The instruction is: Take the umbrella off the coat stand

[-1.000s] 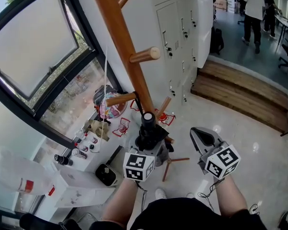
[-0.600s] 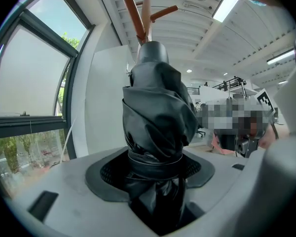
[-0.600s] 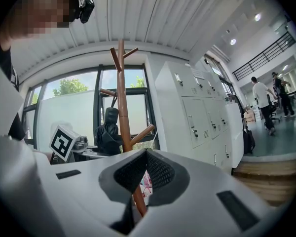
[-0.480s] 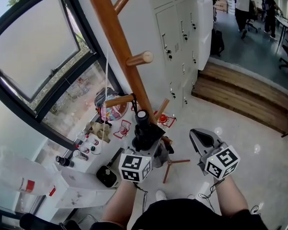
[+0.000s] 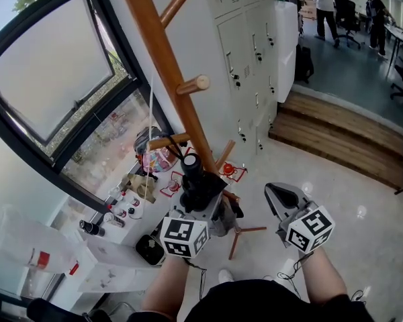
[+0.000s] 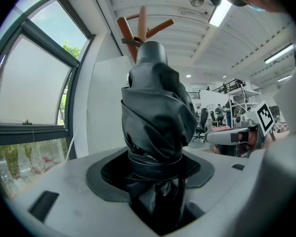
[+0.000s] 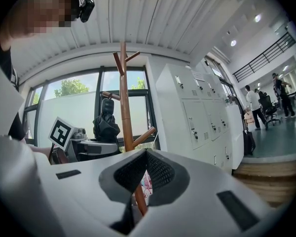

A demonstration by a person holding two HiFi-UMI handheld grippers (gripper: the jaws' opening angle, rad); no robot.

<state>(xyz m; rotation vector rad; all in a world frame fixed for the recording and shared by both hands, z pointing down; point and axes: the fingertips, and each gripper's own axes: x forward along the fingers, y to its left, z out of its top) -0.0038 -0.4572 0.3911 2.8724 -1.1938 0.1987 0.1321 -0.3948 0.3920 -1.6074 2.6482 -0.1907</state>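
Left gripper view: we see the folded black fabric umbrella (image 6: 158,112) upright between the jaws of the left gripper (image 6: 154,171), which have just been closing and clamp it. It sits at centre frame, beside the brown wooden coat stand (image 5: 162,52). The right gripper (image 7: 145,154), lower right in the head view, has its jaws together and empty. We judge that lifting off is the step in hand. Next, the umbrella must be drawn clear of the short wooden peg (image 5: 162,141).

The wooden coat stand (image 5: 162,62) rises right behind the folded umbrella (image 5: 196,185), with one peg (image 5: 192,84) jutting out above it and a second peg (image 5: 165,141) at its left. Lockers (image 5: 250,42) close off the space behind; open floor (image 5: 336,190) lies to the right.
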